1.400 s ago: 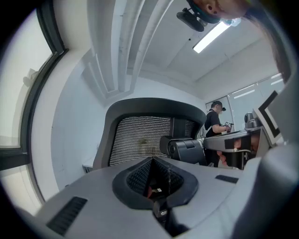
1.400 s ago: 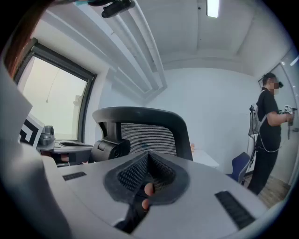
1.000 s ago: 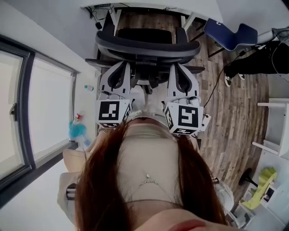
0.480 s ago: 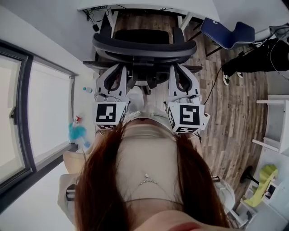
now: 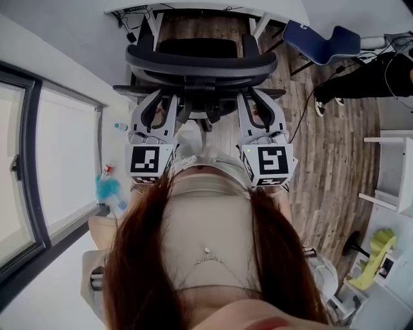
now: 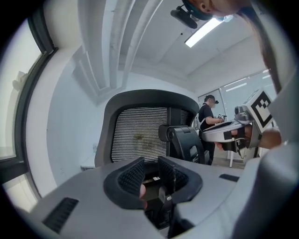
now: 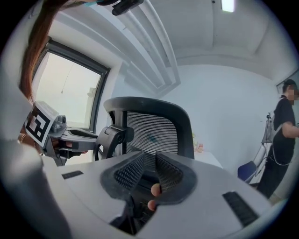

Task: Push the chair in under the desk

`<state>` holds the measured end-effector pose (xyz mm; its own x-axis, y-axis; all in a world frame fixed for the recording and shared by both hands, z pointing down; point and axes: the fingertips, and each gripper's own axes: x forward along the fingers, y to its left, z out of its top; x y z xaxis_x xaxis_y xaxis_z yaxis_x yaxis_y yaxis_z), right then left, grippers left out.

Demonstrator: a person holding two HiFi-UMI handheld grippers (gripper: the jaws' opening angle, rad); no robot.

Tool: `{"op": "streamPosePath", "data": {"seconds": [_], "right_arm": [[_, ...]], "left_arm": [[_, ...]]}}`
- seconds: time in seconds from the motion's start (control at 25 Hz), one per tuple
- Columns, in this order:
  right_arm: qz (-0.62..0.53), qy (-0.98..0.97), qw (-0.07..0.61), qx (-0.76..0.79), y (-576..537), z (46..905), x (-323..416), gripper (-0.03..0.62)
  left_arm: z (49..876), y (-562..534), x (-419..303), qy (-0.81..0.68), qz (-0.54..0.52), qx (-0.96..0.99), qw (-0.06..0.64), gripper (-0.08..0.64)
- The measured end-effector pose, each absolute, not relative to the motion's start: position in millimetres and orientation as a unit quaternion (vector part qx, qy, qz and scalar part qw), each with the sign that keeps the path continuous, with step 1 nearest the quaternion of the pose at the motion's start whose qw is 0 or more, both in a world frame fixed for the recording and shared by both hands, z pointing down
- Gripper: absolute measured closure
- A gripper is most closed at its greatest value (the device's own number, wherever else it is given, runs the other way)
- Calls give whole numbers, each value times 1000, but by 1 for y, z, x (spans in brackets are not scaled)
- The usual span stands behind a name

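A black office chair (image 5: 200,64) with a mesh back stands at a white desk (image 5: 193,6), its seat partly beneath the top. Both grippers are behind the backrest, pointing at it. My left gripper (image 5: 161,98) is at the back's left side and my right gripper (image 5: 253,98) at its right. In the left gripper view the left gripper (image 6: 150,165) shows a narrow gap with nothing in it, the mesh back (image 6: 140,135) just ahead. The right gripper (image 7: 148,161) looks the same before the backrest (image 7: 154,130). Both pairs of jaws have just been opening.
A window wall (image 5: 39,167) runs along the left, with a small bottle (image 5: 119,127) and a blue object (image 5: 110,190) on the floor beside it. A blue chair (image 5: 322,42) and a person in black (image 5: 368,80) are at the right, with white shelving (image 5: 393,174) below.
The chair and both grippers sit slightly higher in the head view, closer to the desk. The grippers keep their places behind the backrest.
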<state>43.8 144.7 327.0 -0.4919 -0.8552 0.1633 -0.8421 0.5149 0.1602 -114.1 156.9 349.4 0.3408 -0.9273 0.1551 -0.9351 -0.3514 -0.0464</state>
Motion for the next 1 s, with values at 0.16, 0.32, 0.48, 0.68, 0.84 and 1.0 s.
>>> {"op": "streamPosePath", "data": {"seconds": [0.16, 0.32, 0.48, 0.68, 0.84, 1.0], "right_arm": [[-39, -864, 136, 483, 142, 335, 47, 476], [-49, -868, 161, 468, 142, 341, 45, 455], [-51, -867, 182, 461, 141, 353, 46, 445], [-52, -865, 212, 451, 144, 369, 48, 431], [-67, -860, 240, 445, 143, 379, 50, 409], [-83, -851, 270, 442, 143, 388, 52, 387]], "left_arm": [[356, 158, -116, -563, 93, 821, 23, 456], [368, 158, -120, -549, 128, 826, 3, 432], [369, 156, -118, -547, 137, 826, 12, 413], [379, 155, -120, -532, 170, 829, 5, 375], [388, 153, -123, -520, 213, 827, -14, 340], [397, 154, -126, -514, 243, 822, -24, 322]]}}
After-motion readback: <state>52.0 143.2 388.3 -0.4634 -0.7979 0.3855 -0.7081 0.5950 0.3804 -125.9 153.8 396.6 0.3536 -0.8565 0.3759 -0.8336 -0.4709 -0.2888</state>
